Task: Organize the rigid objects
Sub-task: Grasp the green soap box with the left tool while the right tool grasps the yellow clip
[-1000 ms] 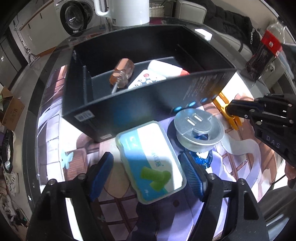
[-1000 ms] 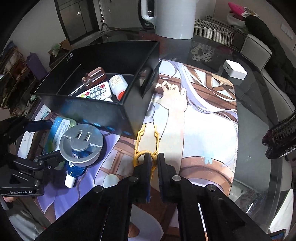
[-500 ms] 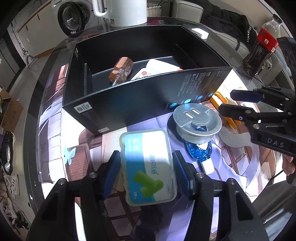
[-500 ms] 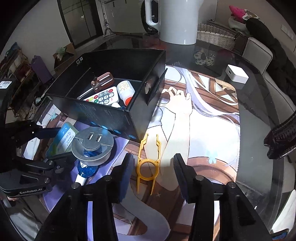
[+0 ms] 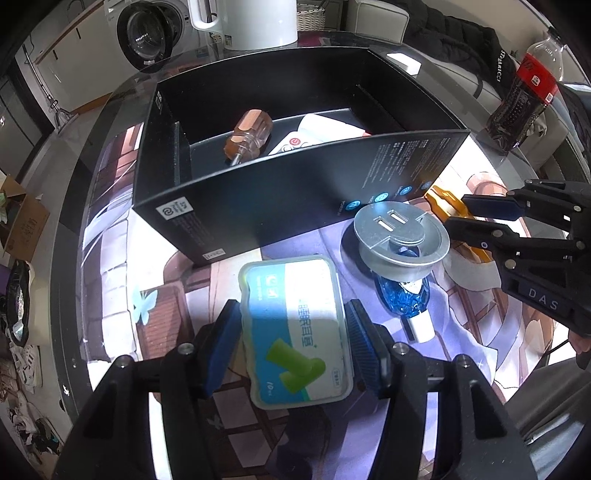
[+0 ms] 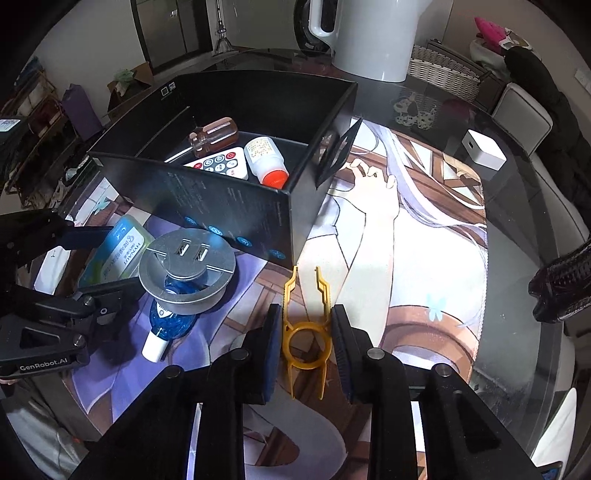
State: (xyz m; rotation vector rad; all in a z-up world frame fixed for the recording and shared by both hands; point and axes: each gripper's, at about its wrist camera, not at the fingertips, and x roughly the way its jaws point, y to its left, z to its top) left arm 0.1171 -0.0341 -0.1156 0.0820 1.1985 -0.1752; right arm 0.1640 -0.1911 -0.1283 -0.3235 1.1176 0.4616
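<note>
A black open box [image 5: 258,206] [image 6: 236,218] stands on the printed mat and holds a brown-handled screwdriver [image 5: 248,133] [image 6: 214,136], a white remote [image 6: 221,164] and a white bottle with a red cap [image 6: 266,159]. My left gripper [image 5: 291,332] is closed onto the sides of a flat earplug case [image 5: 299,332] lying on the mat in front of the box. My right gripper [image 6: 304,332] is open, its pads either side of a yellow plastic clip [image 6: 304,325] on the mat. A silver round disc [image 5: 400,232] [image 6: 186,264] rests on a blue bottle [image 5: 404,299] [image 6: 168,321].
A dark cola bottle [image 5: 521,99] stands at the right of the glass table. A white kettle [image 6: 373,33] stands behind the box. A small white cube [image 6: 482,149] lies on the glass at the far right. The table edge curves close on the right.
My left gripper moved forward and closed its pads onto the earplug case. My right gripper opened from shut, drew back, then came down around the yellow clip.
</note>
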